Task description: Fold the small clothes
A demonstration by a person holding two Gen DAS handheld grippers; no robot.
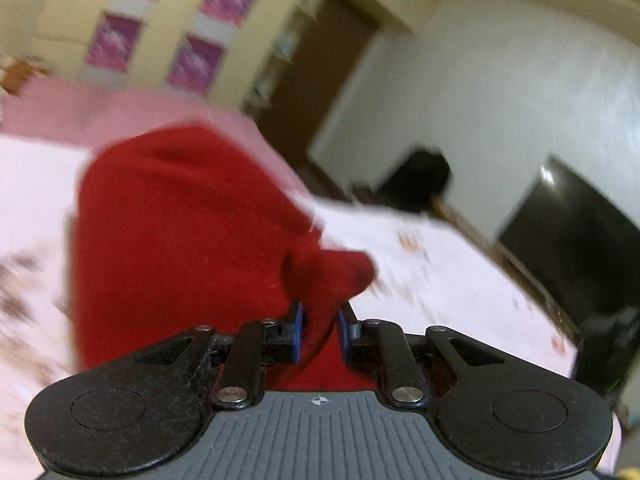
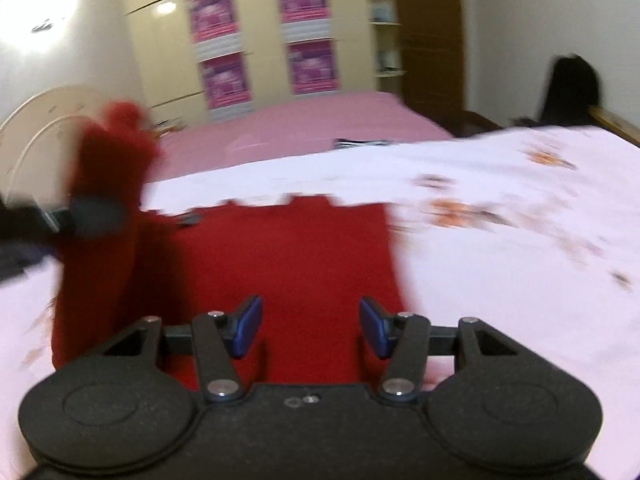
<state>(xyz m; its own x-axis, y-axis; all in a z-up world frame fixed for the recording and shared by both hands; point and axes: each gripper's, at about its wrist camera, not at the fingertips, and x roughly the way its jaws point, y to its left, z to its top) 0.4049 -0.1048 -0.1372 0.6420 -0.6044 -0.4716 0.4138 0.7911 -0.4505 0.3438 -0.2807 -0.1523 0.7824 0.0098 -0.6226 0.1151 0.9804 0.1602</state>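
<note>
A small red garment [image 2: 280, 264] lies on a white floral sheet [image 2: 500, 240] spread over a bed. My left gripper [image 1: 319, 330] is shut on a bunched edge of the red garment [image 1: 180, 240], which hangs lifted and fills the left wrist view. In the right wrist view that lifted part stands up at the far left, with the left gripper [image 2: 94, 214] blurred beside it. My right gripper [image 2: 310, 326] hovers over the flat part of the cloth, its blue pads [image 2: 248, 326] apart with nothing pinched between them.
A pink bedspread [image 2: 300, 128] covers the far half of the bed, with a small dark object [image 2: 360, 143] on it. Cream wardrobes with pink posters [image 2: 264, 32], a dark doorway [image 2: 432, 36], a white headboard [image 2: 44, 120] and a black screen [image 1: 568, 232] surround the bed.
</note>
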